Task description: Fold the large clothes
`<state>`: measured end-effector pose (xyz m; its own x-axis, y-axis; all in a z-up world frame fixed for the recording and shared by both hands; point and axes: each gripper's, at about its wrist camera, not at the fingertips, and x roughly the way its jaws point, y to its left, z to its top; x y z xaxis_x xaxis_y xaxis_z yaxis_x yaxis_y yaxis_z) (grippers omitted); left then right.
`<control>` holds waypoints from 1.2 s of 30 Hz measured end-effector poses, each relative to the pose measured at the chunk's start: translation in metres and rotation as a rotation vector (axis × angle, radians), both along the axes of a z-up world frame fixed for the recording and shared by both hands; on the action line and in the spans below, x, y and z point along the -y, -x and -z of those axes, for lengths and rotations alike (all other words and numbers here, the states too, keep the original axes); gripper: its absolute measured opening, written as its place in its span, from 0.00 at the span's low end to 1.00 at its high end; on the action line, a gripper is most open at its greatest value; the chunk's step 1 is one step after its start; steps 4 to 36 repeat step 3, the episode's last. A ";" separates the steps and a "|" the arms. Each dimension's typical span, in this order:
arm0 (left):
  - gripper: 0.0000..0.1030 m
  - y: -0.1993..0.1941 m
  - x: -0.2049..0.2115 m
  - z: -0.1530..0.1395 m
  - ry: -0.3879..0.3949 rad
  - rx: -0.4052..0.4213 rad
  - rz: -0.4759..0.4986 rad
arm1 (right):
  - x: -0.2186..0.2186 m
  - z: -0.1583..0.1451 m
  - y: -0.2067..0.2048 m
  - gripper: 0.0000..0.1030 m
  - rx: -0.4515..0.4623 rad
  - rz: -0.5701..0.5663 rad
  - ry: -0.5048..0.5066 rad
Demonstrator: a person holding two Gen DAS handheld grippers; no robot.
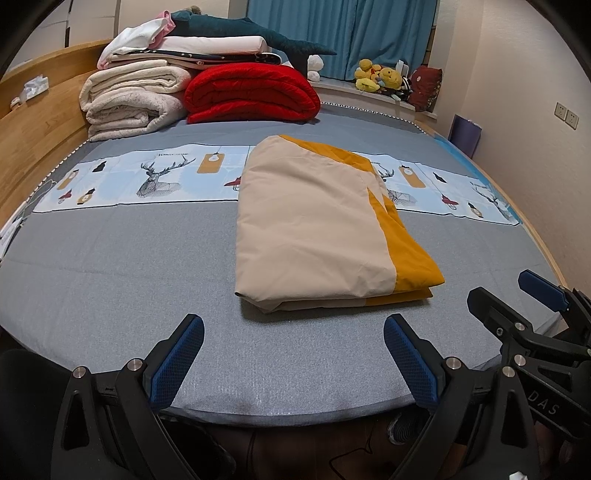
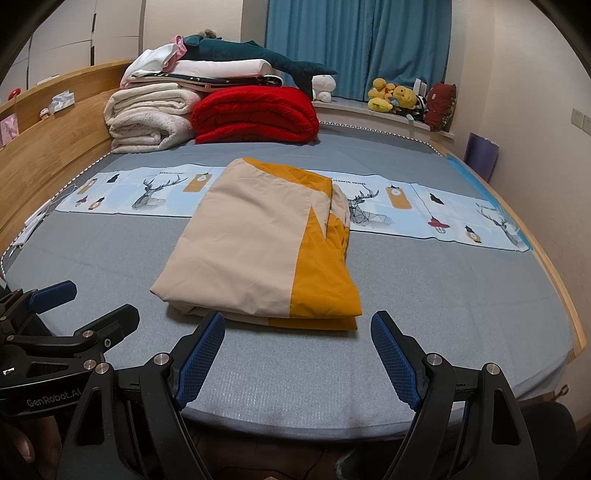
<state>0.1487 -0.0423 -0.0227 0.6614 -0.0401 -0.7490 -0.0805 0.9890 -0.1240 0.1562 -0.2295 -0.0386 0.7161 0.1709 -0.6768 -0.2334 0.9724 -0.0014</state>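
Observation:
A beige and mustard-yellow cloth [image 1: 314, 225] lies folded into a thick rectangle on the grey bed [image 1: 110, 258]; it also shows in the right wrist view [image 2: 258, 251]. My left gripper [image 1: 293, 354] is open and empty, held over the bed's near edge, short of the cloth. My right gripper [image 2: 297, 354] is open and empty, just short of the cloth's near edge. The right gripper shows at the right of the left wrist view [image 1: 517, 299], and the left gripper at the left of the right wrist view [image 2: 88, 302].
Folded cream blankets [image 1: 133, 99], a red quilt [image 1: 251, 92] and a dark plush shark [image 1: 236, 29] are stacked at the head of the bed by the wooden headboard [image 1: 37, 129]. A deer-print strip [image 1: 147, 177] crosses the bed. Plush toys [image 1: 380, 77] sit on the sill.

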 end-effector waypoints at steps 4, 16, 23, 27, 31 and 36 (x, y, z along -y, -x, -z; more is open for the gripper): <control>0.94 -0.001 0.000 -0.002 0.000 -0.001 0.001 | 0.000 0.000 0.000 0.79 0.000 0.000 0.000; 0.94 -0.001 0.000 -0.002 0.000 -0.001 0.001 | 0.000 0.000 0.000 0.79 0.000 0.000 0.000; 0.94 -0.001 0.000 -0.002 0.000 -0.001 0.001 | 0.000 0.000 0.000 0.79 0.000 0.000 0.000; 0.94 -0.001 0.000 -0.002 0.000 -0.001 0.001 | 0.000 0.000 0.000 0.79 0.000 0.000 0.000; 0.94 -0.001 0.000 -0.002 0.000 -0.001 0.001 | 0.000 0.000 0.000 0.79 0.000 0.000 0.000; 0.94 -0.001 0.000 -0.002 0.000 -0.001 0.001 | 0.000 0.000 0.000 0.79 0.000 0.000 0.000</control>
